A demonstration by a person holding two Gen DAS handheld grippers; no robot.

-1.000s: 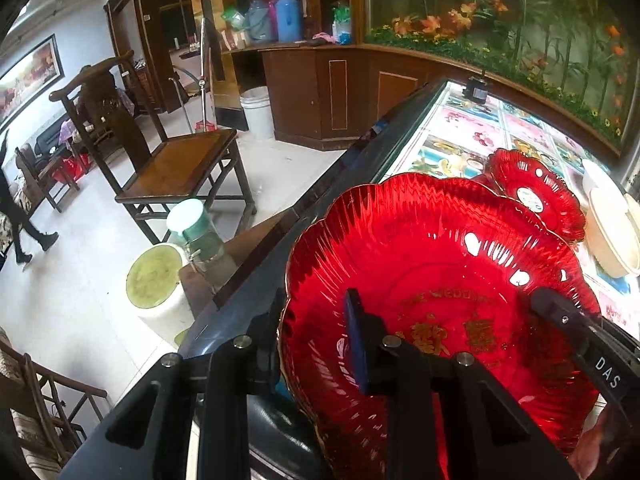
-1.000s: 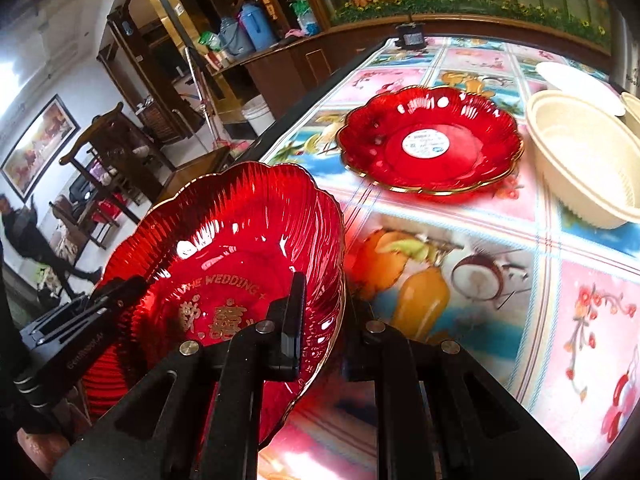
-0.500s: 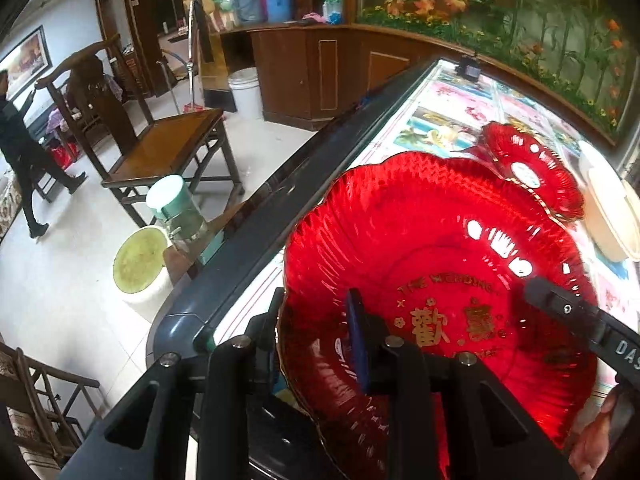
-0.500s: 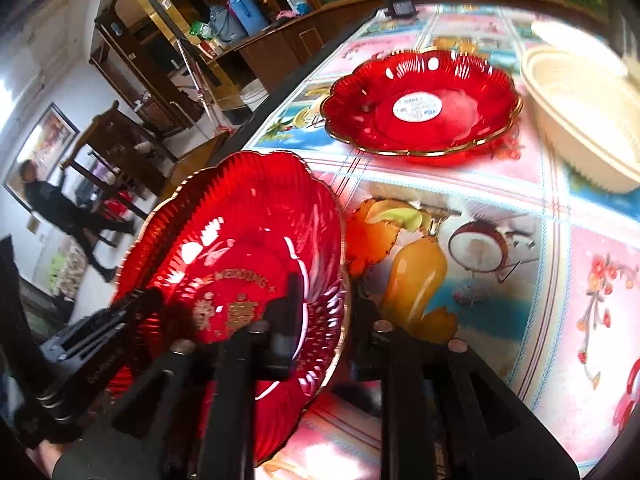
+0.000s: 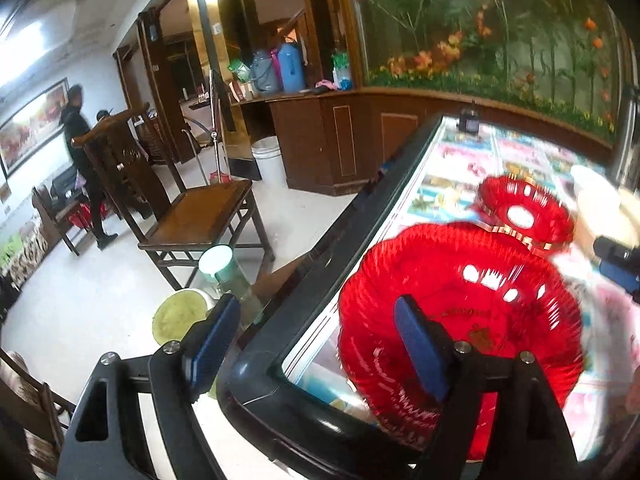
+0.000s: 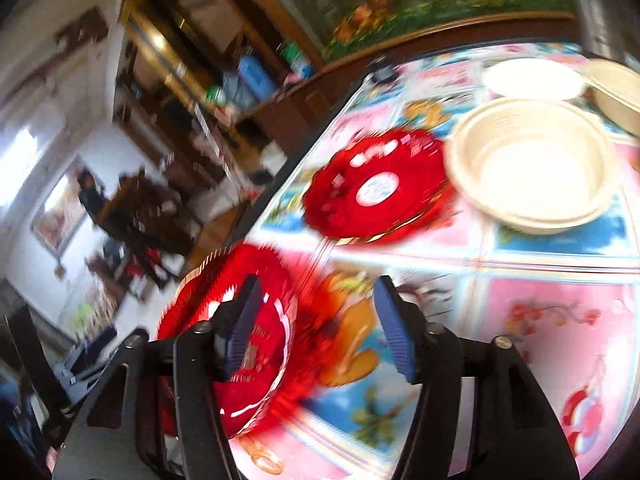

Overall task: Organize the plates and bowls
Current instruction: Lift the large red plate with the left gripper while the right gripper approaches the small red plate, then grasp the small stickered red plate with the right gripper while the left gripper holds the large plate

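A large red scalloped plate (image 5: 480,312) with gold lettering lies near the table's near left corner; it also shows in the right wrist view (image 6: 256,344). My left gripper (image 5: 316,344) is open, its jaws wide apart, the right finger over the plate's near rim. My right gripper (image 6: 316,328) is open too, its left finger over the plate's right rim. A second red plate (image 6: 380,188) with a white sticker lies farther along the table and shows in the left wrist view (image 5: 524,212). A cream bowl (image 6: 536,164) sits beside it.
The table (image 6: 540,320) has a colourful picture cloth and a dark raised edge (image 5: 320,280). A white plate (image 6: 532,78) and another cream bowl (image 6: 620,92) lie at the far end. A wooden chair (image 5: 192,224), a stool and a jar stand on the floor to the left.
Both grippers were shut on the large red plate's rim and held it tilted above the table. Both have opened and the plate now lies low on the table.
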